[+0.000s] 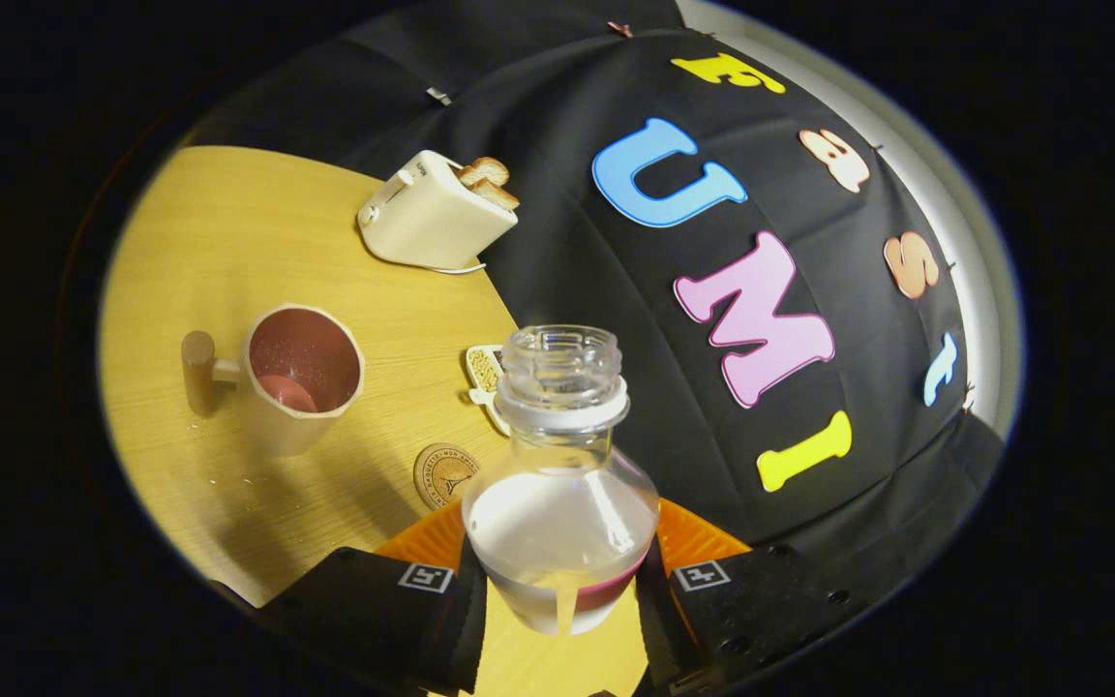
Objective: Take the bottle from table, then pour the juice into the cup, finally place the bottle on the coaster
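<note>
Clearly, I had the hand-held gripper (559, 590) clenched on the uncapped bottle (559, 484), both fingers pressing its sides, tilted toward the cup (304, 376) on the bench (228, 242). I judged the mouth sat well short of the cup, so further tipping risked spilling juice near the coaster (445, 475).

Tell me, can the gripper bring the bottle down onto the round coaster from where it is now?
Probably yes. The gripper is shut on the bottle, and the coaster lies bare just ahead, beside the bottle. The cup stands further off, apart from it.
</note>
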Motion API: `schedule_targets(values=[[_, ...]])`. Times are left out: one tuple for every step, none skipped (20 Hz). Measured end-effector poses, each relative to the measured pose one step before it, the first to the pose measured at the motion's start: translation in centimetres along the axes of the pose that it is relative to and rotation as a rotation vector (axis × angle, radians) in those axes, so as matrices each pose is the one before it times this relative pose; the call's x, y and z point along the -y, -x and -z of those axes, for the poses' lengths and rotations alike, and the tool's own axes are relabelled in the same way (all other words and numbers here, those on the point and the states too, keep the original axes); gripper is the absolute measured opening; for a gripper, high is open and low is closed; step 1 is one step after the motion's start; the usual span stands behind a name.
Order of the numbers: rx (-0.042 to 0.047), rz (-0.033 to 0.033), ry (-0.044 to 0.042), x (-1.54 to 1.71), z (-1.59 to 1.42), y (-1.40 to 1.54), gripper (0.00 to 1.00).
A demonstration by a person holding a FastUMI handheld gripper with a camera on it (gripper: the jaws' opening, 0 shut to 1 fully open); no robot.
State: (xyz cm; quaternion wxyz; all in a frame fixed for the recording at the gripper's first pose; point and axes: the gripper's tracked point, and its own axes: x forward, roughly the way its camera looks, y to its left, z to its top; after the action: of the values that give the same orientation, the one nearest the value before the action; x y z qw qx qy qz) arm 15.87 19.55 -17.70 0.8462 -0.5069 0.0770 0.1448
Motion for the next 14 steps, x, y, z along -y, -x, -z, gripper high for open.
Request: schedule_targets(values=[[0.00121, 0.00335, 0.03269, -0.235, -0.239, -0.122, 0.67], [0.00147, 0.00097, 0.02845, -0.346, -0.240, -0.242, 0.67], [0.00189, -0.00121, 0.02563, -0.284, -0.184, -0.100, 0.67], [0.00738, -0.00087, 0.02687, -0.311, -0.312, -0.228, 0.67], [0.00707, 0.00413, 0.03692, -0.072, -0.390, -0.152, 0.67], [0.01059, 0.00646, 0.04205, 0.147, -0.458, -0.155, 0.67], [0.01469, 0.00866, 0.04141, 0.101, -0.451, -0.061, 0.67], [0.00992, 0.00632, 0.03801, -0.003, -0.185, -0.279, 0.67], [0.00654, 0.00348, 0.03253, -0.039, -0.295, -0.170, 0.67], [0.00727, 0.00237, 0.02594, -0.115, -0.287, -0.224, 0.67], [0.00466, 0.00496, 0.02224, -0.118, -0.137, -0.130, 0.67], [0.00127, 0.00524, 0.02260, -0.043, -0.028, 0.009, 0.67], [0.00205, 0.00182, 0.02146, -0.015, -0.279, -0.037, 0.67], [0.00089, 0.00252, 0.02562, -0.121, -0.074, -0.215, 0.67]])
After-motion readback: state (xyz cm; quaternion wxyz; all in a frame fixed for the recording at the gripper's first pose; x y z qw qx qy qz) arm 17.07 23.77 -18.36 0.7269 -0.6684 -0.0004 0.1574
